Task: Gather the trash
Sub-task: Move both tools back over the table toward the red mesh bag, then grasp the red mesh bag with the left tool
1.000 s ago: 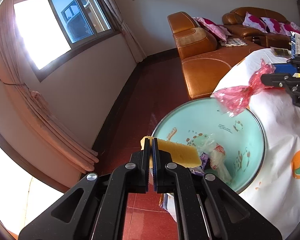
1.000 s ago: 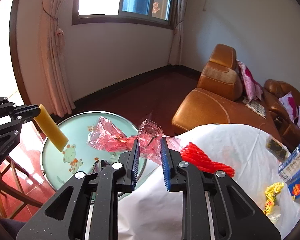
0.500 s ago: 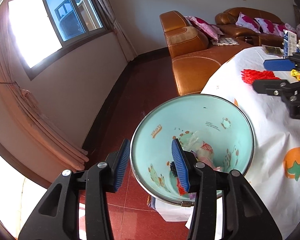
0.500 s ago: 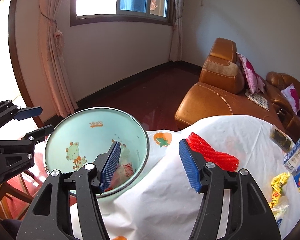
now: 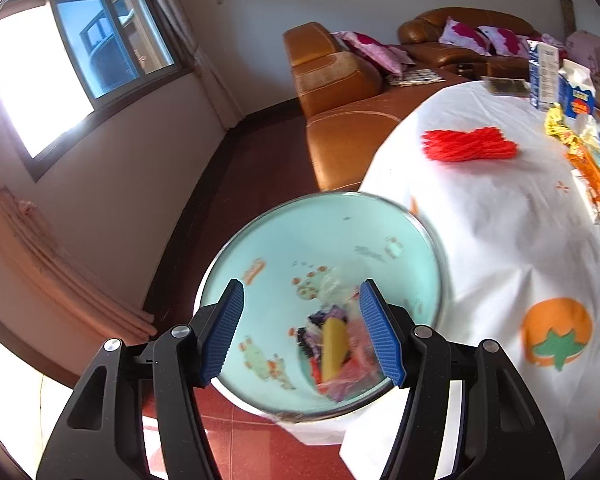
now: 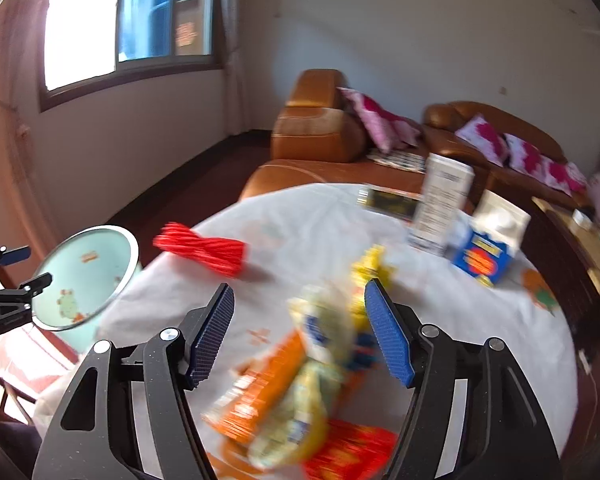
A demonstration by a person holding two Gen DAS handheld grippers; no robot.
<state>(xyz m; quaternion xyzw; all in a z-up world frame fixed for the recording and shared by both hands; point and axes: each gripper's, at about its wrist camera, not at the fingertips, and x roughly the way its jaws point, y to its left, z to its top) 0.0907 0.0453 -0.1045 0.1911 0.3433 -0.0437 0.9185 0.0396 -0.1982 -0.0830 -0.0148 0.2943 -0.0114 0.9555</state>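
The left tool (image 5: pixel 302 330) hangs over the mint-green trash bin (image 5: pixel 260 240), jaws spread wide with nothing between them, and down in the bin a yellow sponge (image 5: pixel 334 342) lies on a blurred heap of pink and purple wrappers (image 5: pixel 354 376) whose separate pieces cannot be told apart. The bin stands just beside the counter (image 5: pixel 492 240), which wears a white cloth with orange fruit prints; its base is hidden behind the tool's black arms. Over to the right tool (image 6: pixel 300 334): also gaping wide and empty, poised above a smeared pile of orange, yellow and pale snack wrappers (image 6: pixel 300 372) near the counter's front edge, so blurred that no labels read and the pile's lower end runs out of frame. Farther back on the cloth lies a red mesh bundle (image 6: pixel 202 250), well apart from the pile, and behind that stand a tall white carton (image 6: pixel 440 210) and a blue and white box (image 6: pixel 486 250), softened by motion. At the right wrist view's left edge the bin shows again with the left tool beside it, partly cut off.
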